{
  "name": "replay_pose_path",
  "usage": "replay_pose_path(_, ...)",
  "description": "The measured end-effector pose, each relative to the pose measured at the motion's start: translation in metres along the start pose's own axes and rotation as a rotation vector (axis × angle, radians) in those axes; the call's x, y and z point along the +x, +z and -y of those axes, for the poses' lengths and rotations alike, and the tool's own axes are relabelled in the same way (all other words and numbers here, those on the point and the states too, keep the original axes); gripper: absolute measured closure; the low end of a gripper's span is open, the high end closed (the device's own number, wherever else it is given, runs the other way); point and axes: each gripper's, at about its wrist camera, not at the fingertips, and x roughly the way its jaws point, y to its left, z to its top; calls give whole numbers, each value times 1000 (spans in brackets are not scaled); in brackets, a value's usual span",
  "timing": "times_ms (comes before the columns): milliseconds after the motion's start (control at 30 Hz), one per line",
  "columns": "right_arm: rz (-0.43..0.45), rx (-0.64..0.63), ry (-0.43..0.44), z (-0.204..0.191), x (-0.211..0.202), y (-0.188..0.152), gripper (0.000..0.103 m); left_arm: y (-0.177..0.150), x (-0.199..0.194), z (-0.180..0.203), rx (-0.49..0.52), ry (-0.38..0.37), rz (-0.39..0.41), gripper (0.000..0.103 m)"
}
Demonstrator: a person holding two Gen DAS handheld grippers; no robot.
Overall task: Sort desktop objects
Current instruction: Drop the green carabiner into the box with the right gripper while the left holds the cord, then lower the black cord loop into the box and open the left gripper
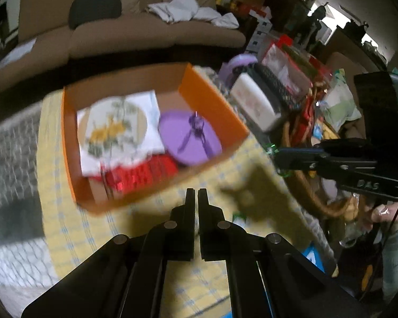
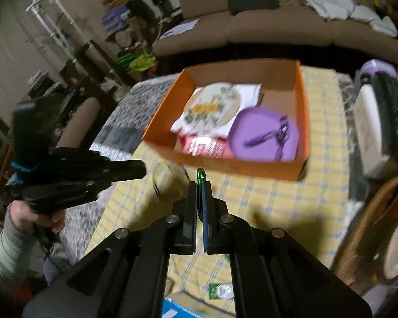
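Two grippers hang above the bench (image 2: 291, 198), which is covered in a yellow checked cloth. The left gripper (image 1: 197, 193) has its jaws pressed together with nothing between them. The right gripper (image 2: 199, 185) has its jaws narrow, pinching a thin green ring-like piece (image 2: 200, 174) whose top pokes out just past the tips; what it is I cannot tell.

Ahead of both sets of jaws stands the orange cardboard box (image 2: 302, 122), already holding a floral card (image 2: 212, 107), a purple round lid with a ribbon (image 2: 262, 135) and a red shiny packet (image 2: 201, 145).

Main risk, as I judge it: the green piece is slim and gripped only at its lower part, so a quick swing toward the box could twist it out and drop it on the cloth short of the near wall. Releasing too low could also knock the box wall or land it on the sloping lid, where it may slide. Both views are smeared, so aim is uncertain
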Motion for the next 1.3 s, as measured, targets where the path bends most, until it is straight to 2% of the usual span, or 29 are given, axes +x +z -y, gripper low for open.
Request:
replay_pose_path(133,10,52,-20,18,14,30,99,38,13,9,23,34,14,102)
replay_pose_path(233,-5,86,-29,35,38,47,99,43,23,7,6,3,16,102)
replay_pose_path(300,-11,126,-3,47,57,58,99,21,28,7,19,-38,12,98)
replay_pose_path(400,-42,148,-21,60,93,70,99,-27,46,2,15,-37,-27,95)
replay_pose_path(500,-76,162,-46,68,129,78,99,-67,76,0,50,-5,-85,91)
replay_pose_path(567,-86,177,-68,72,143,80,98,-81,98,2,97,22,-124,81)
replay_pose_path(633,-84,195,-66,74,146,79,94,-85,109,6,156,40,-116,69)
replay_pose_path(700,-60,196,-53,75,138,78,85,-84,114,11,213,25,-94,65)
replay_pose_path(833,-25,161,-77,71,110,66,84,-80,127,21,314,26,-101,58)
replay_pose_path(933,-8,132,-32,68,82,48,84,-86,139,39,451,39,-127,58)
replay_pose_path(1033,-10,107,-32,67,65,31,83,-91,154,47,504,88,-175,58)
replay_pose_path(1100,-23,102,-12,67,56,17,83,-91,157,45,487,71,-171,67)
replay_pose_path(1167,-32,92,-7,66,47,3,83,-85,158,39,421,61,-174,96)
replay_pose_path(1300,-52,62,-2,62,35,-25,83,-81,147,31,347,35,-152,96)
